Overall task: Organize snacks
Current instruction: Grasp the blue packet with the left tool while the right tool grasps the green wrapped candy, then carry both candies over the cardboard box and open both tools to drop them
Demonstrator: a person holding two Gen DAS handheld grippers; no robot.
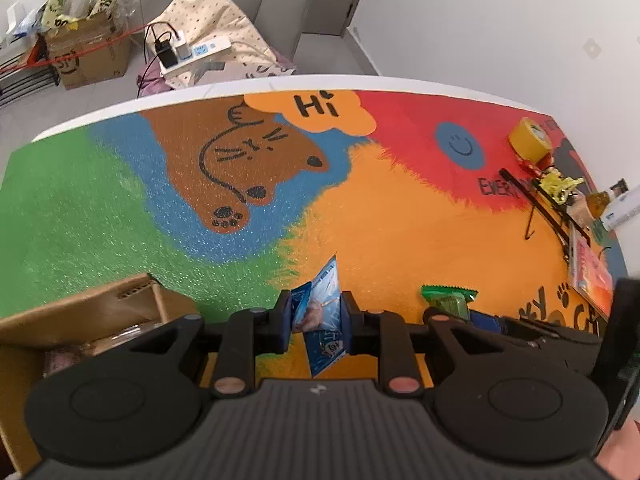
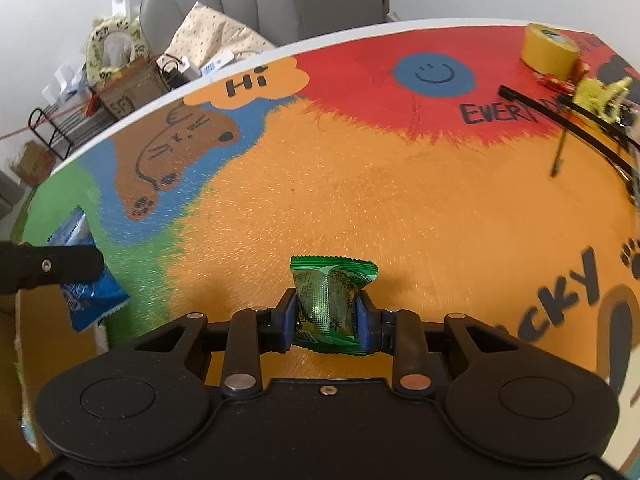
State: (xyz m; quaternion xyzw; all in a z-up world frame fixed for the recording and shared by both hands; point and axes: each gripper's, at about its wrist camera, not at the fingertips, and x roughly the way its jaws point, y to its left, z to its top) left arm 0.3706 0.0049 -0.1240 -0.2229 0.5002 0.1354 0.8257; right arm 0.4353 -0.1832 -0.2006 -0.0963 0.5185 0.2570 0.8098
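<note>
From the left wrist view, the left tool (image 1: 316,320) was clamped nearly shut on a blue snack packet (image 1: 320,312), its pads pinching the wrapper across the middle so both crimped ends stuck out free. The packet hung clear of the counter (image 1: 400,220), probably so it could be carried over to the cardboard box (image 1: 80,312) at the near left, which looked like the place for sorted snacks. A green snack packet (image 1: 450,300) lay to the right on the orange part of the mat.

From the right wrist view, the right tool (image 2: 326,316) had its jaws drawn in against that green snack packet, the blue pads pressing its two sides and creasing the foil. The packet seemed to rest on the counter at the near middle; whether it had left the surface could not be told. At the far right stood a yellow tape roll (image 2: 550,50) beside a wire basket (image 2: 600,120) of other snacks, well apart from both tools.
</note>
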